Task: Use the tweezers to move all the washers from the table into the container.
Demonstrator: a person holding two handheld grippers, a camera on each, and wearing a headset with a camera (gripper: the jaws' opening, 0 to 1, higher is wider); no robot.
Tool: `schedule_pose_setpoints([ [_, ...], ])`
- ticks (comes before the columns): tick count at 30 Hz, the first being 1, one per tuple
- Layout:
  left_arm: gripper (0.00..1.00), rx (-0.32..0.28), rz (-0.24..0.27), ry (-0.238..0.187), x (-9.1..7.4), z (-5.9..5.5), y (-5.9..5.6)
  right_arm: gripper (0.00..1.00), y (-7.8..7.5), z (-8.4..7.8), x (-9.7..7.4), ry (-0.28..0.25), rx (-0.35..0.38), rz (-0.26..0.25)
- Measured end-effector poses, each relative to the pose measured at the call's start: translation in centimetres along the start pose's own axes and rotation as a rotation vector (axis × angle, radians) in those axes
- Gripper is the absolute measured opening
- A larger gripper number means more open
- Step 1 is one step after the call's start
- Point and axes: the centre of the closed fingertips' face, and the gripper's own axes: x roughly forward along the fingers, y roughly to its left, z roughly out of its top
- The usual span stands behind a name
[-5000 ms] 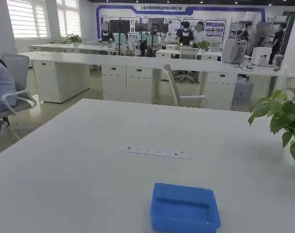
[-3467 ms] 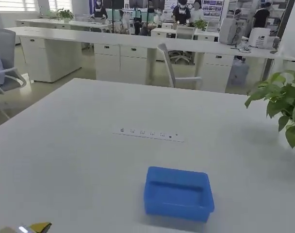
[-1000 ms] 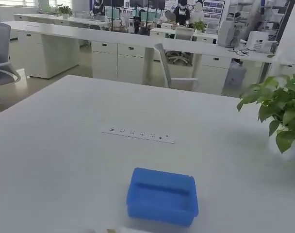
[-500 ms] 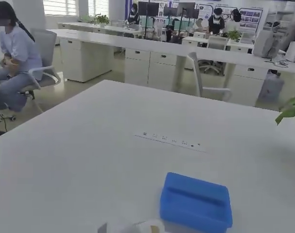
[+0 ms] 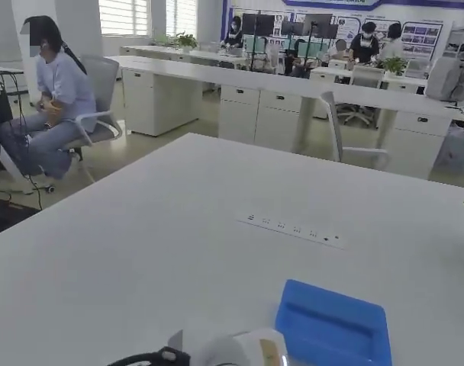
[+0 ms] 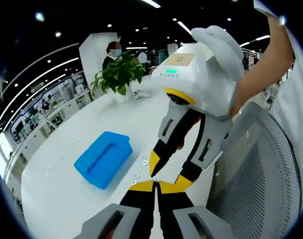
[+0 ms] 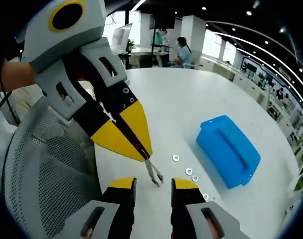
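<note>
Indoors, white table (image 5: 140, 244), office desks (image 5: 247, 114) beyond.

container (image 7: 227, 149) blue, empty | washers (image 7: 188, 171) loose nr it | tweezers (image 7: 154, 175) slanted

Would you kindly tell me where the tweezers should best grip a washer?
Probably across the ring: one tip in the hole, one outside the rim, from above. The washer lies flat on the table, so its edge offers little from the side. The left hand-held gripper holds the tweezers.
</note>
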Motion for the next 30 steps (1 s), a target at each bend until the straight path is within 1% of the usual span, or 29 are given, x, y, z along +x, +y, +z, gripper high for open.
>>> schedule_pose_setpoints([
  [3, 0.00, 0.020, -0.022, -0.001, -0.1, 0.2, 0.0, 0.18, -0.1, 0.5, 0.3, -0.010, -0.021, 0.010],
  [4, 0.00, 0.041, -0.031, -0.001, 0.0, 0.3, 0.0, 0.16, 0.0, 0.8, 0.4, -0.014, -0.023, 0.020],
  [5, 0.00, 0.056, -0.045, 0.004, 0.0, 0.3, -0.1, 0.16, 0.0, 0.9, 0.4, -0.017, -0.021, 0.025],
  [6, 0.00, 0.071, -0.070, 0.017, -0.1, 0.3, -0.3, 0.16, 0.0, 1.1, 0.6, -0.025, -0.019, 0.030],
  [7, 0.00, 0.078, -0.077, 0.021, -0.1, 0.2, -0.3, 0.15, 0.0, 1.2, 0.7, -0.030, -0.020, 0.036],
  [8, 0.00, 0.114, -0.099, 0.032, -0.1, 0.1, -0.4, 0.14, -0.1, 1.4, 0.7, -0.033, -0.020, 0.039],
  [10, 0.00, 0.157, -0.119, 0.046, -0.2, 0.0, -0.4, 0.10, -0.1, 1.7, 0.9, -0.041, -0.027, 0.052],
  [11, 0.00, 0.167, -0.119, 0.043, -0.2, 0.2, -0.2, 0.09, 0.0, 1.9, 0.9, -0.044, -0.030, 0.063],
  [12, 0.00, 0.192, -0.135, 0.051, -0.2, 0.1, 0.0, 0.08, -0.1, 2.1, 1.0, -0.047, -0.028, 0.064],
  [14, 0.00, 0.190, -0.147, 0.054, -0.3, 0.1, 0.4, 0.08, -0.1, 2.4, 1.2, -0.055, -0.033, 0.069],
  [17, 0.00, 0.194, -0.159, 0.047, -0.5, 0.5, 0.9, 0.05, -0.1, 3.2, 1.3, -0.081, -0.037, 0.079],
  [20, 0.00, 0.207, -0.163, 0.048, -0.5, 0.5, 1.1, 0.05, -0.3, 3.6, 1.6, -0.092, -0.034, 0.085],
  [22, 0.00, 0.221, -0.165, 0.053, -0.5, 0.4, 1.1, 0.05, -0.3, 3.7, 1.8, -0.093, -0.037, 0.086],
  [26, 0.00, 0.214, -0.177, 0.051, -0.4, 0.6, 1.2, 0.08, -0.5, 3.5, 2.0, -0.097, -0.040, 0.085],
  [29, 0.00, 0.241, -0.186, 0.069, -0.2, 0.4, 1.3, 0.10, -0.6, 3.0, 2.1, -0.091, -0.051, 0.087],
  [30, 0.00, 0.241, -0.188, 0.072, -0.2, 0.4, 1.4, 0.11, -0.6, 2.9, 2.0, -0.094, -0.053, 0.086],
])
